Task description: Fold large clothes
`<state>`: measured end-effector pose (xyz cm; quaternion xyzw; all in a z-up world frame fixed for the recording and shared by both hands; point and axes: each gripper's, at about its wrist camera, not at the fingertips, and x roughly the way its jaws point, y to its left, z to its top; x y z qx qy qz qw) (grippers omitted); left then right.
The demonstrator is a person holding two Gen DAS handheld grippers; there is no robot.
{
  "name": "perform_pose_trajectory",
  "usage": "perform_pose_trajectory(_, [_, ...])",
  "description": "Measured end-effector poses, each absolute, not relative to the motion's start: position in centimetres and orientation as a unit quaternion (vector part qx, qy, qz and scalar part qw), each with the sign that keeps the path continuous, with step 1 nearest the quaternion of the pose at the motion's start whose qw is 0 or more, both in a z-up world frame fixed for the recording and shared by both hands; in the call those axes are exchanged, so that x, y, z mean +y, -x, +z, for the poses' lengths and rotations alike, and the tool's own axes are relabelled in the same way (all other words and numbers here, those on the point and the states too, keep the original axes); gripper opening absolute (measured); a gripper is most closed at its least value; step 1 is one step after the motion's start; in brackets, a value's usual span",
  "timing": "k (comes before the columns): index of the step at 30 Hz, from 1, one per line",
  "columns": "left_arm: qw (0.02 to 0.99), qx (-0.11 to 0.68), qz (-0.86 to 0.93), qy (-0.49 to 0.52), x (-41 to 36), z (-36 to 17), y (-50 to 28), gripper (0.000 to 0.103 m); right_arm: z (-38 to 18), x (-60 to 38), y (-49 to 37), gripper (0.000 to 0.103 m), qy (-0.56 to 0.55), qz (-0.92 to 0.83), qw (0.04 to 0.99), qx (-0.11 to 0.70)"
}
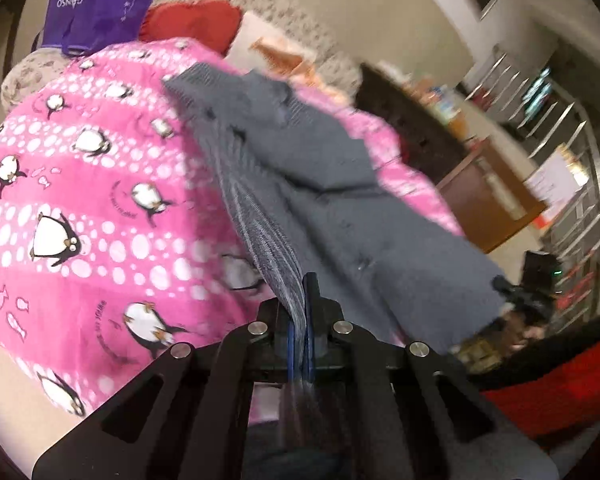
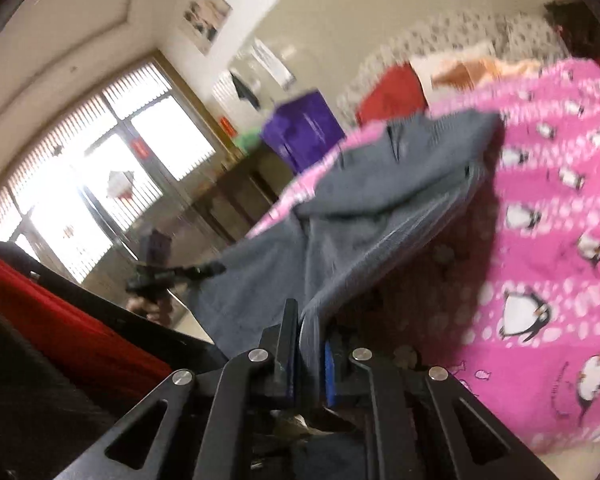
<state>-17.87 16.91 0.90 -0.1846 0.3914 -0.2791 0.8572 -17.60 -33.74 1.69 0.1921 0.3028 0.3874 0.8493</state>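
Note:
A large grey knit garment [image 1: 340,184] hangs lifted over a pink blanket with penguins [image 1: 80,184] that covers a bed. My left gripper [image 1: 298,300] is shut on the garment's ribbed edge, and the cloth runs up and away from its jaws. My right gripper [image 2: 310,324] is shut on another part of the same grey garment [image 2: 380,200], with a fold bunched between its pads. Each view shows the other gripper at the garment's far corner: the right gripper [image 1: 514,288] and the left gripper [image 2: 196,270]. Both frames are motion-blurred.
The pink blanket [image 2: 548,216] spreads right of the garment. A purple bag [image 1: 100,0] and a red cushion [image 1: 196,20] sit at the headboard. A dark wooden cabinet [image 1: 488,196] stands beside the bed. A red sleeve [image 2: 60,320] is close by, and a bright window [image 2: 100,184] is behind.

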Motion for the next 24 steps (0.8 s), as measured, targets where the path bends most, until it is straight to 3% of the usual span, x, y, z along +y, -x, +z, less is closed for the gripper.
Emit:
perform_pose_trajectory(8, [0.856, 0.375, -0.278, 0.224, 16.9, 1.9, 17.5, 0.002, 3.1, -37.6, 17.1, 0.009, -0.22, 0.364, 0.859, 0.284])
perform_pose_trajectory(19, [0.838, 0.453, -0.235, 0.194, 16.9, -3.4, 16.7, 0.003, -5.4, -36.0, 15.4, 0.009, -0.18, 0.329, 0.814, 0.444])
perform_pose_trajectory(21, [0.834, 0.467, -0.224, 0.192, 17.3, -4.3, 16.7, 0.003, -6.4, -37.7, 15.7, 0.022, -0.2, 0.293, 0.816, 0.457])
perform_pose_trajectory(23, [0.829, 0.483, -0.213, 0.188, 17.7, -5.5, 16.7, 0.01, -6.5, -39.4, 16.1, 0.073, -0.21, 0.251, 0.83, 0.452])
perform_pose_trajectory(24, [0.827, 0.491, -0.205, 0.183, 17.8, -6.1, 16.5, 0.016, -6.4, -40.1, 16.1, 0.075, -0.216, 0.24, 0.834, 0.447])
